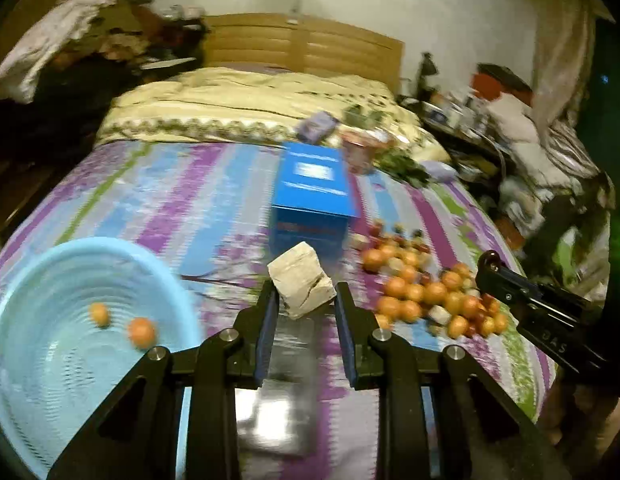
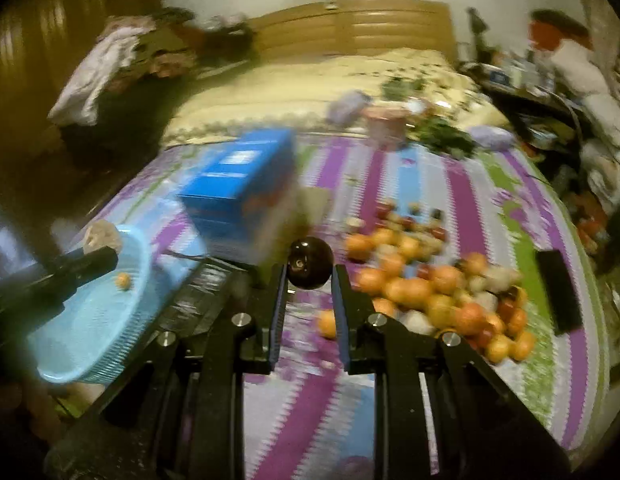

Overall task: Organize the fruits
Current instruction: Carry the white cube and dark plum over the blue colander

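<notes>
left gripper (image 1: 304, 294) pinching pale chunk (image 1: 302, 284), right gripper (image 2: 310, 276) pinching dark fruit (image 2: 311, 262), both over striped bed (image 1: 182, 200), basin (image 1: 50, 360) holding two oranges (image 1: 141, 332), fruit pile (image 2: 429, 292) right

Home bedroom: bed (image 1: 214, 200) with wooden headboard (image 1: 302, 44), quilt (image 1: 246, 108), heaped clothes (image 1: 50, 52).

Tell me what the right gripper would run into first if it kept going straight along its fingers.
Probably the striped bedspread. The right gripper, shut on a dark round fruit, points down past the blue box toward open cover left of the fruit pile; blur makes depth uncertain.
</notes>
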A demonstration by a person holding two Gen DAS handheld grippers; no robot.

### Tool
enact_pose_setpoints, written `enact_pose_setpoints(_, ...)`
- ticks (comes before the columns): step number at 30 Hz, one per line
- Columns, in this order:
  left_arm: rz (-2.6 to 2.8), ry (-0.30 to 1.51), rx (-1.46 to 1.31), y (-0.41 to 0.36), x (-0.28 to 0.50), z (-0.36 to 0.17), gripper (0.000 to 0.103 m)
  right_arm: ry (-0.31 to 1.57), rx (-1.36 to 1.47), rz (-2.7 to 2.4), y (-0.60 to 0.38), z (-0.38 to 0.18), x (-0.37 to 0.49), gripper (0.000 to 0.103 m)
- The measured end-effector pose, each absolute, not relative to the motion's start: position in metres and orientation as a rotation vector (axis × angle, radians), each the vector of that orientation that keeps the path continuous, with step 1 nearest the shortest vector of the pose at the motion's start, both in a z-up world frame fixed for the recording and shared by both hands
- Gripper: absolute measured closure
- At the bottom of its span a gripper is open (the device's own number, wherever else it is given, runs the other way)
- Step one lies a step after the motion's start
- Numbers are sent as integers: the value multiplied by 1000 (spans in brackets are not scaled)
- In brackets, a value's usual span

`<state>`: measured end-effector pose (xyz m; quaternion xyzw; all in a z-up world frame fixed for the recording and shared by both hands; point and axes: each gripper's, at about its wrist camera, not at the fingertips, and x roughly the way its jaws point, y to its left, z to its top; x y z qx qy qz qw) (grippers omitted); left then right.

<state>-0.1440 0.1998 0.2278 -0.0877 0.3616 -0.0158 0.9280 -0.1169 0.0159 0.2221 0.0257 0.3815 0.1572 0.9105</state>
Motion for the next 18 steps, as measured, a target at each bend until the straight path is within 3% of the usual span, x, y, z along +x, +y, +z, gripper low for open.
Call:
enact_pose_setpoints(9, 163, 728, -258, 334, -174, 237, 74, 822, 28, 527, 140, 233, -110, 80)
enact_pose_setpoints(18, 313, 777, -330, 441, -205, 212, 74, 952, -6, 673, 237, 201, -106, 80)
